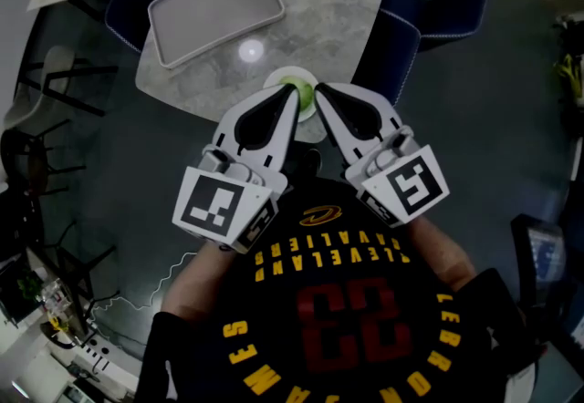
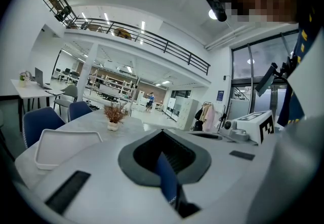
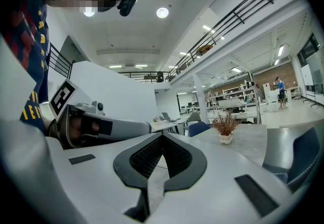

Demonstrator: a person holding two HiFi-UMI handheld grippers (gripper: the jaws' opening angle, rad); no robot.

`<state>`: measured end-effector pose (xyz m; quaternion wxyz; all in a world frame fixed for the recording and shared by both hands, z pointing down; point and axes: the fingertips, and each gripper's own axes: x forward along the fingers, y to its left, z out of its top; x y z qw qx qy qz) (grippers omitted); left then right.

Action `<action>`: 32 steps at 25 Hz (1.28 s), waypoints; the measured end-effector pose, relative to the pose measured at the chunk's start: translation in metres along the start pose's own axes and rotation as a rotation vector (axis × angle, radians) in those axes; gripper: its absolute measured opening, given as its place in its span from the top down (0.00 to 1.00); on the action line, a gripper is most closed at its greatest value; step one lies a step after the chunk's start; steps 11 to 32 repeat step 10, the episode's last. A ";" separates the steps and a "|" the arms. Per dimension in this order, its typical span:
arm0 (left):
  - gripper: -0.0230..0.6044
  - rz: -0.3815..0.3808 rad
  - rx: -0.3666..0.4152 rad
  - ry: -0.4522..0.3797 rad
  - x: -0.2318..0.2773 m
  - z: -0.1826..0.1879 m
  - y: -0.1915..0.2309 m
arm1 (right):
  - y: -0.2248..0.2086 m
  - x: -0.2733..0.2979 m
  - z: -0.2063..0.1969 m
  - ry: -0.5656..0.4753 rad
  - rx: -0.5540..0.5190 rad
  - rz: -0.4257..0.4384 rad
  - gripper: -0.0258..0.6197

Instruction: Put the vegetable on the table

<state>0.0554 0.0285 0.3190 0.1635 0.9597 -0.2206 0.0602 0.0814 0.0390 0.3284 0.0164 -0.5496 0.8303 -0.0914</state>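
Observation:
A green vegetable (image 1: pixel 302 97) lies on a small white plate (image 1: pixel 277 78) at the near edge of the grey marble table (image 1: pixel 319 0). My left gripper (image 1: pixel 292 89) points at it from the lower left, its tip at the vegetable's left side. My right gripper (image 1: pixel 321 89) points in from the lower right, just beside the vegetable. Both are shut with nothing between the jaws; the left gripper (image 2: pixel 163 132) and right gripper (image 3: pixel 162 136) show their tips meeting. Neither gripper view shows the vegetable.
A grey rectangular tray (image 1: pixel 214 9) lies on the table's far left, also seen as the tray (image 2: pixel 61 144). A small potted dry plant (image 2: pixel 113 116) stands farther back. Blue chairs (image 1: pixel 392 46) ring the table. The person's dark jersey (image 1: pixel 338 301) fills the lower frame.

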 end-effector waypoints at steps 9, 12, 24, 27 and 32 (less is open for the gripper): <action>0.96 -0.007 -0.008 0.009 0.001 -0.004 0.000 | -0.001 0.000 -0.001 0.007 0.001 -0.015 0.95; 0.96 -0.008 -0.009 0.010 0.001 -0.004 0.001 | 0.000 0.001 -0.002 0.012 0.000 -0.016 0.95; 0.96 -0.008 -0.009 0.010 0.001 -0.004 0.001 | 0.000 0.001 -0.002 0.012 0.000 -0.016 0.95; 0.96 -0.008 -0.009 0.010 0.001 -0.004 0.001 | 0.000 0.001 -0.002 0.012 0.000 -0.016 0.95; 0.96 -0.008 -0.009 0.010 0.001 -0.004 0.001 | 0.000 0.001 -0.002 0.012 0.000 -0.016 0.95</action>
